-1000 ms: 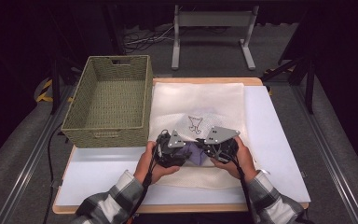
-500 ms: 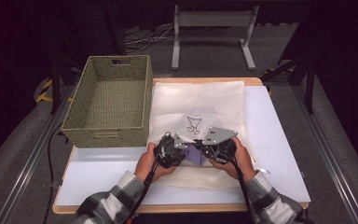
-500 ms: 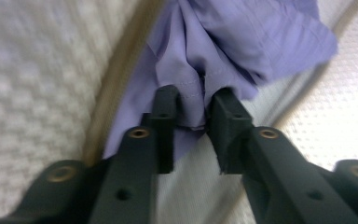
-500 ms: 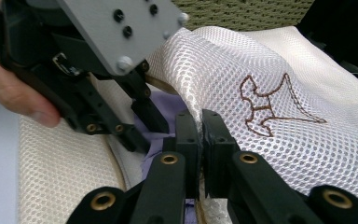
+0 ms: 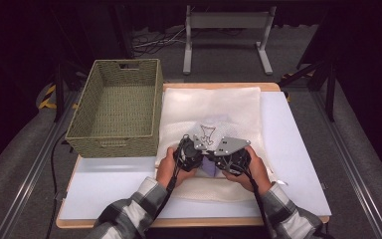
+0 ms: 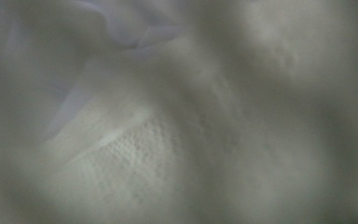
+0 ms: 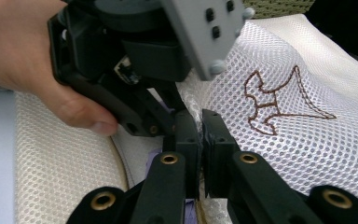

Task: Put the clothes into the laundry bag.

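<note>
A white mesh laundry bag (image 5: pixel 214 112), embroidered with a brown outline motif (image 7: pixel 279 100), is spread on the white table (image 5: pixel 298 149), right of centre. Lilac cloth (image 5: pixel 210 167) is seen at its near opening. The left gripper (image 5: pixel 199 155), shifted right since the earlier frame, has just been closing on mesh. The right gripper (image 7: pixel 201 133) is clamped on the mesh edge. A woven basket (image 5: pixel 114 107) stands left.

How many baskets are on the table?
1. The woven green basket sits on the table's left side, right beside the white mesh bag the two grippers are working on. No other basket is in sight.
</note>
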